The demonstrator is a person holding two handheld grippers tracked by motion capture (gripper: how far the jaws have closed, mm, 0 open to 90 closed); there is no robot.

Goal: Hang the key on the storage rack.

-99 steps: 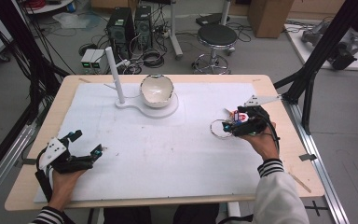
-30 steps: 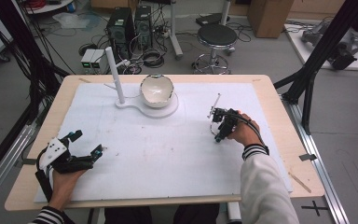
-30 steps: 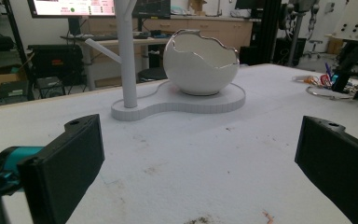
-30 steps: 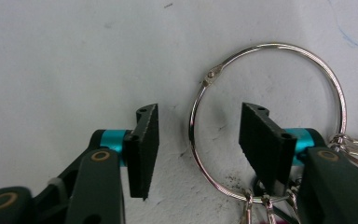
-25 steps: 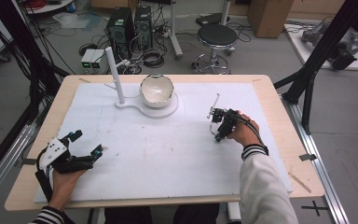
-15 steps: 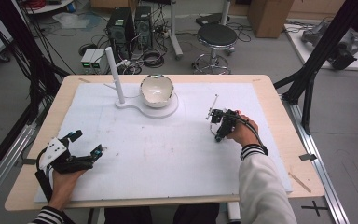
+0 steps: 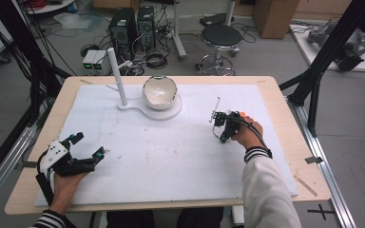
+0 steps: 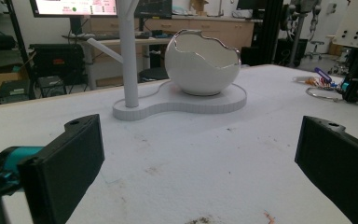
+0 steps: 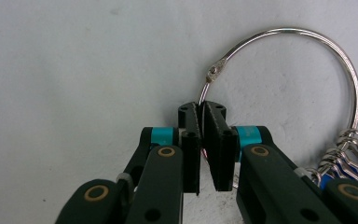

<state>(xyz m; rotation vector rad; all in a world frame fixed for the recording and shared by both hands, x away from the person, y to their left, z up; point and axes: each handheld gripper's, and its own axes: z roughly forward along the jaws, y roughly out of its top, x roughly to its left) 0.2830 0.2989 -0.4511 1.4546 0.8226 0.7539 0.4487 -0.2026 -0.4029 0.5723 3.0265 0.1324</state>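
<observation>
White-covered table with stand, key ring

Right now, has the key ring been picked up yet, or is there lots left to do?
Done: the right gripper has just closed its fingers on the big silver metal key ring. In hand: the ring, lying on the white foam mat. Left: lifting it, probably toward the white branched stand beside the white egg-shaped bowl. The left gripper waits open.
</observation>
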